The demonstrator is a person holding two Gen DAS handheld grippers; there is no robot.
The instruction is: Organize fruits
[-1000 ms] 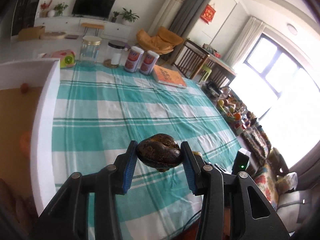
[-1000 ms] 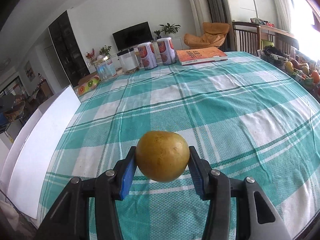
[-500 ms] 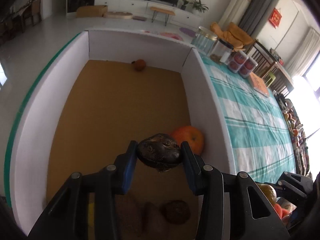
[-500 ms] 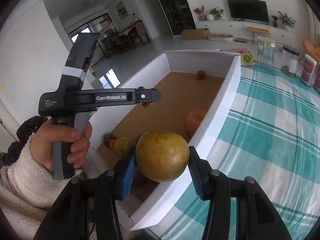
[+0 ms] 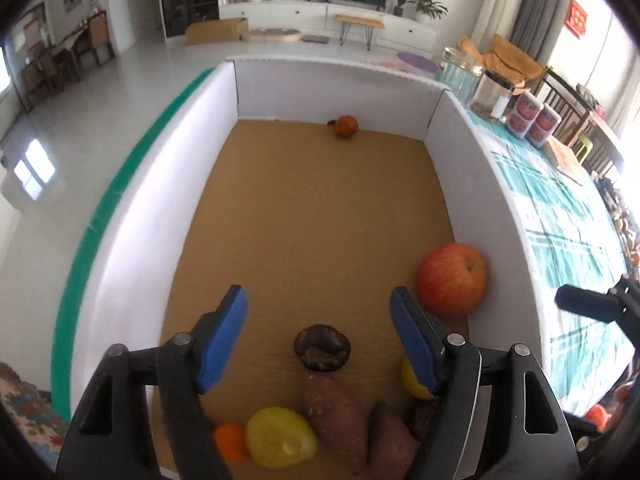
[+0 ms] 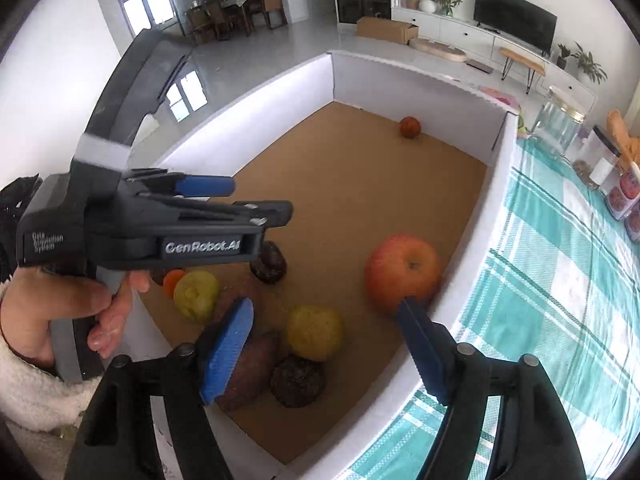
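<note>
In the left wrist view my left gripper [image 5: 318,320] hangs over the white-walled box [image 5: 132,264], its jaws opening with nothing pressed between the pads. Below the gap a dark brown fruit [image 5: 322,347] lies on the cardboard floor. In the right wrist view my right gripper [image 6: 324,340] is also opening, over the box's near corner. A yellow-green round fruit [image 6: 316,332] rests loose on the floor beneath it. A red apple [image 6: 402,272] sits against the right wall. The left gripper [image 6: 248,200] shows there too, above the dark brown fruit [image 6: 269,262].
Sweet potatoes [image 5: 336,412], a yellow-green fruit [image 5: 280,436] and a small orange [image 5: 230,442] crowd the near end; one small orange fruit [image 5: 346,126] lies at the far wall. Right of the box is a teal checked tablecloth [image 6: 560,320] with jars [image 6: 560,128].
Both grippers swung from over the tablecloth to over the box, then opened. The dark fruit and the yellow fruit left the jaws and now lie on the box floor.
</note>
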